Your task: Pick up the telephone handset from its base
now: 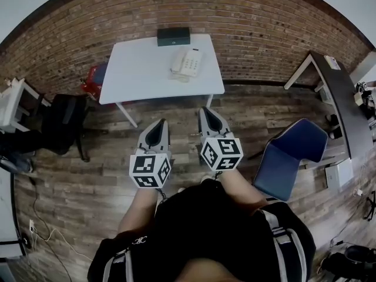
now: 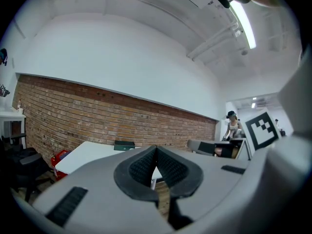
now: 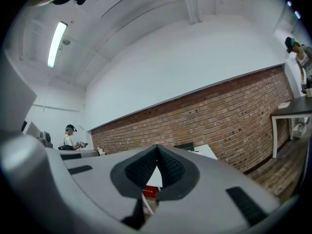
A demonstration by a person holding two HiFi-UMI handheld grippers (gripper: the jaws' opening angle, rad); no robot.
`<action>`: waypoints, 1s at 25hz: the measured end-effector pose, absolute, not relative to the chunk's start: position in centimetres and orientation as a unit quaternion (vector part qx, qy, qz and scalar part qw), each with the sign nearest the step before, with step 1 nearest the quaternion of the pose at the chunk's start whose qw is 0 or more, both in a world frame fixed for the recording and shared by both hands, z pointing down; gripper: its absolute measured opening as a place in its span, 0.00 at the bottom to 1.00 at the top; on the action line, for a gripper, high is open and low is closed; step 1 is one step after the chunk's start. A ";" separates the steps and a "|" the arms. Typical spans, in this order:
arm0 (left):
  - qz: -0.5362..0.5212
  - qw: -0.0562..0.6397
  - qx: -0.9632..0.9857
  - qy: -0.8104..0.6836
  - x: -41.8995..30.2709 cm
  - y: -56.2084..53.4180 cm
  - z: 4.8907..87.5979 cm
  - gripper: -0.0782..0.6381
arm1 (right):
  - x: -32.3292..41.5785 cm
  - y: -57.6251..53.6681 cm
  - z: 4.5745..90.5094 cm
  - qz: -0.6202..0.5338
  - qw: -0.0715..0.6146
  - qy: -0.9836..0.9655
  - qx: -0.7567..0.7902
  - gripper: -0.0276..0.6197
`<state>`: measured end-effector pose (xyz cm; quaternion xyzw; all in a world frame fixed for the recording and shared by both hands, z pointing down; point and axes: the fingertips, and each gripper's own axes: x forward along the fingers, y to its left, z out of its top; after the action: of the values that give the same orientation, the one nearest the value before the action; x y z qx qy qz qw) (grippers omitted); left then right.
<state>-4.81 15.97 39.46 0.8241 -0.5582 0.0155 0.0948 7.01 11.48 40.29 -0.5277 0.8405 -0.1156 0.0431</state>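
Note:
A white telephone (image 1: 188,62) sits on the far part of a white table (image 1: 135,75), with its handset (image 1: 178,61) resting on the base's left side. Both grippers hang in the air over the wooden floor, well short of the table's near edge. My left gripper (image 1: 157,124) is shut with nothing in it, its pads meeting at the tip (image 2: 156,150). Beside it, my right gripper (image 1: 207,111) is shut and empty too (image 3: 157,150). The phone does not show in either gripper view.
A dark box (image 1: 173,36) stands at the table's back edge against the brick wall. A blue chair (image 1: 291,154) is at the right, a dark desk (image 1: 342,101) beyond it. Black chair (image 1: 61,119) and red item (image 1: 91,81) stand left. A person (image 2: 233,126) stands far off.

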 end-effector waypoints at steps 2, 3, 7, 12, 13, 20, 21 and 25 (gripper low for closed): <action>0.017 0.095 0.825 -0.557 -5.0 16.0 39.7 0.11 | 6.9 11.4 40.4 -0.114 0.042 0.840 -0.529 0.04; 0.017 0.095 0.825 -0.557 -5.1 15.9 39.8 0.11 | 6.8 11.3 40.5 -0.113 0.043 0.839 -0.530 0.04; 0.016 0.088 0.826 -0.556 -5.3 15.3 39.7 0.11 | 6.6 10.5 40.7 -0.114 0.047 0.839 -0.530 0.04; 0.015 0.086 0.821 -0.564 -5.3 13.4 40.2 0.11 | 6.6 8.3 41.1 -0.111 0.047 0.842 -0.525 0.04; 0.016 0.085 0.821 -0.564 -5.2 12.8 40.3 0.11 | 6.7 7.5 41.3 -0.113 0.048 0.842 -0.525 0.04; 0.024 0.086 0.816 -0.572 -5.2 6.9 40.9 0.11 | 6.2 0.9 42.3 -0.124 0.049 0.846 -0.516 0.04; 0.025 0.087 0.815 -0.572 -5.2 5.8 40.9 0.11 | 6.1 -0.1 42.4 -0.124 0.048 0.847 -0.515 0.04; 0.031 0.090 0.815 -0.572 -4.5 1.5 41.1 0.11 | 6.8 -4.5 43.0 -0.129 0.042 0.847 -0.514 0.04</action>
<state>-4.47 1.52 41.15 0.8148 -0.5719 0.0315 0.0897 6.82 -4.49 42.98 -0.5141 0.8470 -0.1285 0.0421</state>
